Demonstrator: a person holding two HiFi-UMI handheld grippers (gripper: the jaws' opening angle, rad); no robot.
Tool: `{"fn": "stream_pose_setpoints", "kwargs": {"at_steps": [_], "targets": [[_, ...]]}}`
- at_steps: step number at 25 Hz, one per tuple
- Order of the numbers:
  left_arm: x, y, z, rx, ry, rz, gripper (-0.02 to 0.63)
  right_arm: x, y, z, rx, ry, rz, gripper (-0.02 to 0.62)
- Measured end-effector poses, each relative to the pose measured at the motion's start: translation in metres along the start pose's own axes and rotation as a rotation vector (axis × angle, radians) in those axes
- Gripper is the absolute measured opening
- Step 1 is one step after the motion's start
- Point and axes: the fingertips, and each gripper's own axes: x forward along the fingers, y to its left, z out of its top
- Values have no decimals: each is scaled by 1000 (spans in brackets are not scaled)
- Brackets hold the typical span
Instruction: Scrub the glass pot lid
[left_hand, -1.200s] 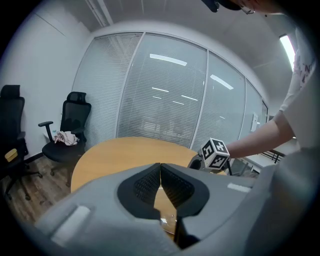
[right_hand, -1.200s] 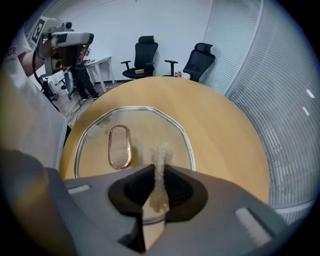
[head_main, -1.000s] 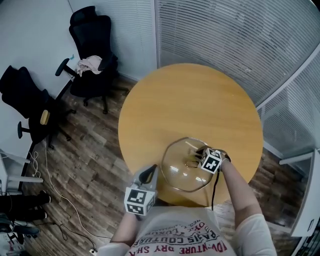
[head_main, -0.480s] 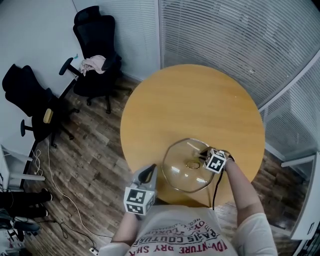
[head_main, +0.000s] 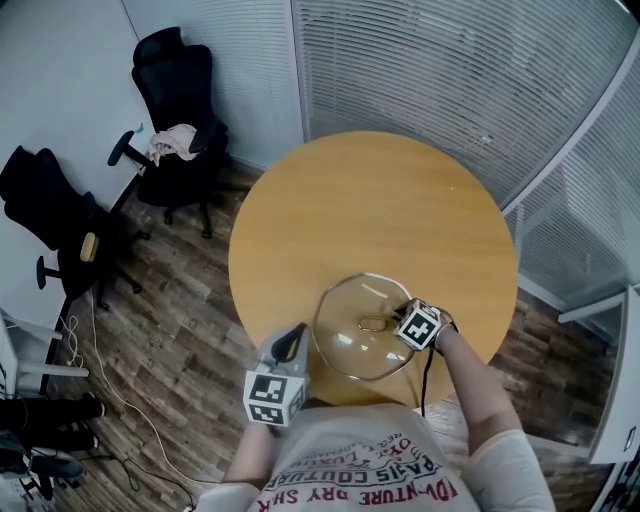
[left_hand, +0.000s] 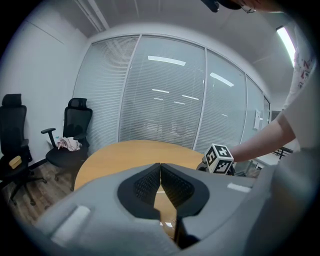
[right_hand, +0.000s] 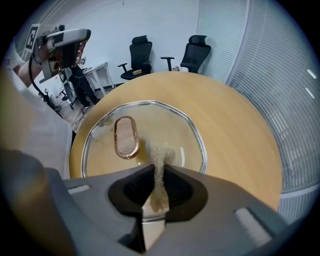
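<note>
— Where do we find the glass pot lid (head_main: 360, 330)?
— It lies flat on the round wooden table (head_main: 370, 190), in the lower middle of the head view, close to the table edge nearest the person. Its oval, copper-rimmed handle (head_main: 372, 323) faces up near the lid's centre.
— And the right gripper (head_main: 402, 316)?
— It sits over the right part of the lid. In its own view we see the jaws clamped on a tan scouring pad (right_hand: 160, 162). The pad's free end sticks out past the jaws and reaches the glass just right of the handle, in the middle of that frame.
— Does the pad touch the handle?
— No, we see a narrow strip of glass between them.
— What about the left gripper (head_main: 292, 345)?
— It is at the lower left of the head view, near the lid's left rim. From above we cannot tell whether it touches the rim. Its own view shows the two dark pads (left_hand: 147, 183) pressed together.
— Anything else around us?
— Two black office chairs (head_main: 180, 80) stand on the wooden floor (head_main: 170, 300) at the upper left, well apart from the table. White blinds (head_main: 440, 70) fill the top of the frame.
</note>
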Motion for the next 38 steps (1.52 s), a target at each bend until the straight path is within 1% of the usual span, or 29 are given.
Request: {"fn": "stream_pose_setpoints", "kwargs": {"at_steps": [4, 9, 12, 17, 23, 28, 32, 35, 38], "targets": [[-1, -17, -1, 8, 1, -27, 9, -7, 11, -14, 58, 15, -20, 57], [-1, -35, -7, 8, 8, -45, 9, -13, 26, -27, 154, 22, -41, 57], [-2, -45, -12, 6, 12, -55, 9, -13, 41, -33, 196, 48, -34, 57], [-10, -57, -21, 2, 20, -72, 9, -16, 66, -32, 246, 54, -22, 57], [-18, -49, -29, -3, 34, -76, 9, -11, 86, -16, 248, 47, -25, 57], [-24, -39, -30, 6, 44, -95, 9, -7, 107, 8, 282, 20, -1, 57], [-25, -28, -29, 12, 47, -119, 9, -1, 124, 29, 274, 0, 15, 58], [-23, -21, -28, 30, 51, -134, 8, 1, 135, 44, 281, -37, 51, 57], [-18, -16, -27, 46, 56, -147, 9, -2, 134, 48, 302, -70, 40, 57]]}}
